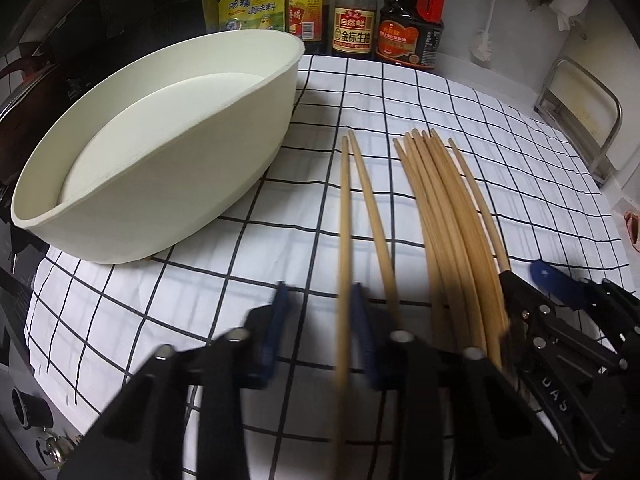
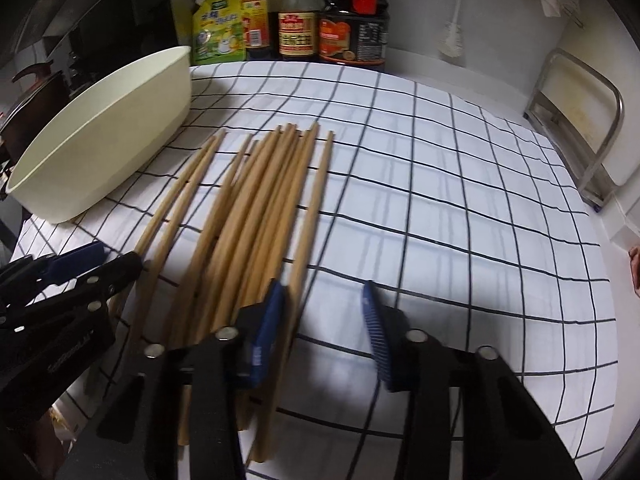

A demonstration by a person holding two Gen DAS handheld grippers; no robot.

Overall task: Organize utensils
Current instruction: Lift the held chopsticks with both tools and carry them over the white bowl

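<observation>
Chopsticks: light, stiff, slippery, likely to roll, so pinch mid-shaft. Left gripper fingers apart, straddling one; right gripper apart too, nothing clamped.

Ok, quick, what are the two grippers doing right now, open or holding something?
Left gripper: open, one chopstick between its jaws, not clamped.
Right gripper: open, outermost chopstick between its jaws, not clamped.

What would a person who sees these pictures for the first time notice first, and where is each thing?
The eye goes first to the wooden chopsticks, lying side by side in a loose bundle in the middle of the black-and-white checked cloth, with two lying a little apart on the left. Next comes the large cream oval tub, standing on the cloth to their left. Behind, against the wall, stands a row of sauce bottles.
</observation>
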